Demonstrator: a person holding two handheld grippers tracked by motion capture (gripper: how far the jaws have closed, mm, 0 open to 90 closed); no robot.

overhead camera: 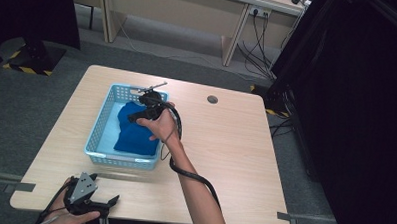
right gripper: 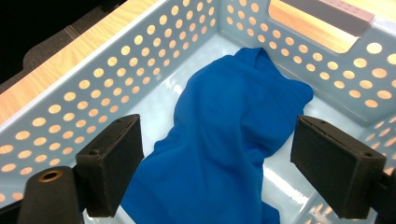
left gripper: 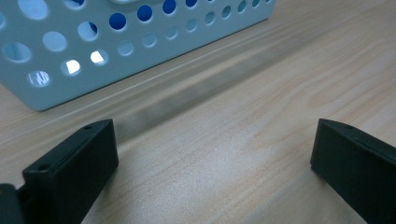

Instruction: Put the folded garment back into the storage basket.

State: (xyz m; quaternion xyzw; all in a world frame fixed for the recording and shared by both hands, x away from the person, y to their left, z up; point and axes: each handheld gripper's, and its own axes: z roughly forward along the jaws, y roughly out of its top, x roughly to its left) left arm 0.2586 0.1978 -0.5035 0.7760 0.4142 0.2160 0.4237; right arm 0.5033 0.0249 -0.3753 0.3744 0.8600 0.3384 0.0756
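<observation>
Clearly the blue cloth [right gripper: 224, 140] is soft and light: it lies crumpled in the pale blue basket [overhead camera: 102, 119], filling most of the floor and bunched toward the far end, at about 12 o'clock. It will sag and fold when lifted, so I judge the best hold is a raised fold near the middle, pinched through a thick bunch and not at a thin edge.

The right gripper [right gripper: 215, 163] hangs over the basket and points down at the cloth; its jaws stand wide apart, with nothing pressed between them. The right forearm reaches forward from 6 o'clock across the table [overhead camera: 235, 143].

The left gripper [left gripper: 212, 154] rests low at the near table edge, at about 7 o'clock, jaws also apart and empty, facing the basket wall.
</observation>
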